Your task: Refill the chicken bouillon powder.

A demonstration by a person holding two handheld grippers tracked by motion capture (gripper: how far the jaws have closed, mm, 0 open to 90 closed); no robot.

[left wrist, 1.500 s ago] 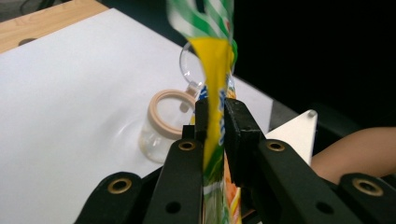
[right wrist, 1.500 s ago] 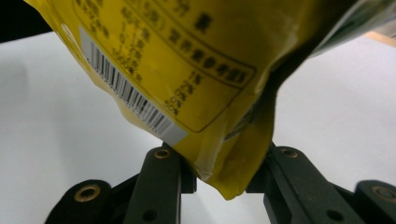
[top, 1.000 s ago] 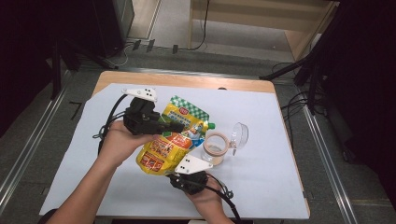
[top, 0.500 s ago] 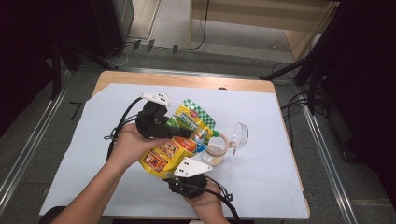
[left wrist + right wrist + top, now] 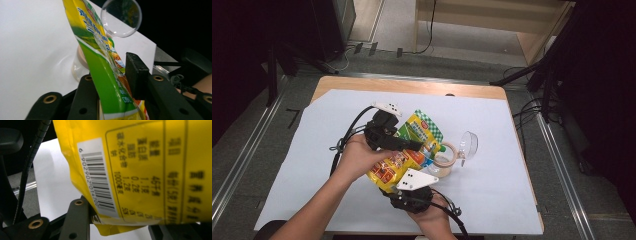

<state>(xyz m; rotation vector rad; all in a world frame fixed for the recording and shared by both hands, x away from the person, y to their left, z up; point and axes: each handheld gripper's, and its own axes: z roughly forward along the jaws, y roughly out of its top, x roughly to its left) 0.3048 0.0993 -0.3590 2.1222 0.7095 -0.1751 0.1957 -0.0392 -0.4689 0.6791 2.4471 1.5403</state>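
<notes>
Pouring from the spouted refill pouch [image 5: 404, 150] into the clear jar [image 5: 443, 161].
Left tool [image 5: 412, 145] loosening around the pouch, right tool [image 5: 117, 220] loosening at its base; I keep the spout over the jar.

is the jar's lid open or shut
Open: the clear lid stands swung up beside the jar, its mouth uncovered, next to the pouch.

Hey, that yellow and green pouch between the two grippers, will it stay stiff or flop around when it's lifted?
Probably floppy: the pouch is a thin glossy film bag that creases and bends between the left gripper jaws. The shiny surface looks slippery, so it may slide. It seems to bulge with contents, so it is likely to sag toward the open jar beside it.
</notes>
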